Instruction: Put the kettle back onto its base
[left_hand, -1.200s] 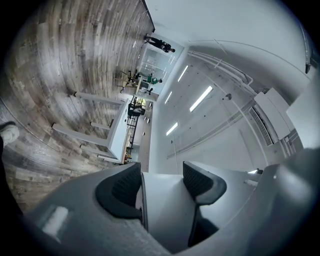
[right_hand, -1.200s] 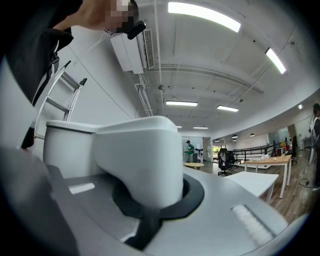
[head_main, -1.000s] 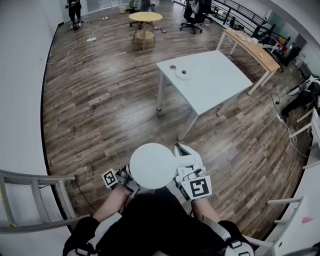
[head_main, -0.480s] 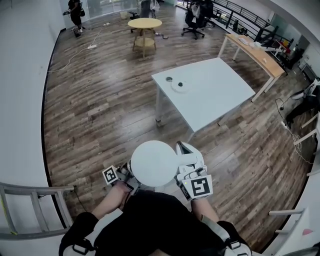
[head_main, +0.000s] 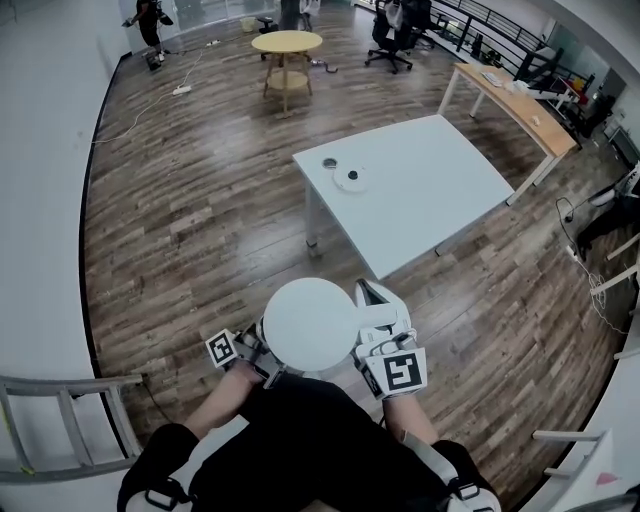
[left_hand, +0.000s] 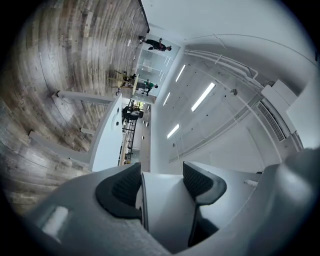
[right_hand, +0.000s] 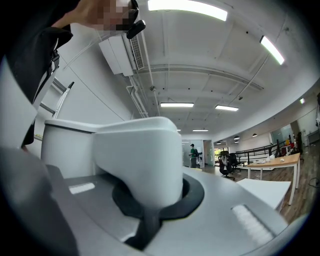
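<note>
- Two grips: my left gripper (left_hand: 161, 186) has its jaws pinching the kettle (head_main: 310, 320) by the side, and my right gripper (right_hand: 152, 200) has its jaws clamped on the handle (right_hand: 137, 160).
- Kettle upright, handle pointing right.

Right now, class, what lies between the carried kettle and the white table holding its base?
Only bare wooden floor separates the kettle from the white table; the head view shows this.
</note>
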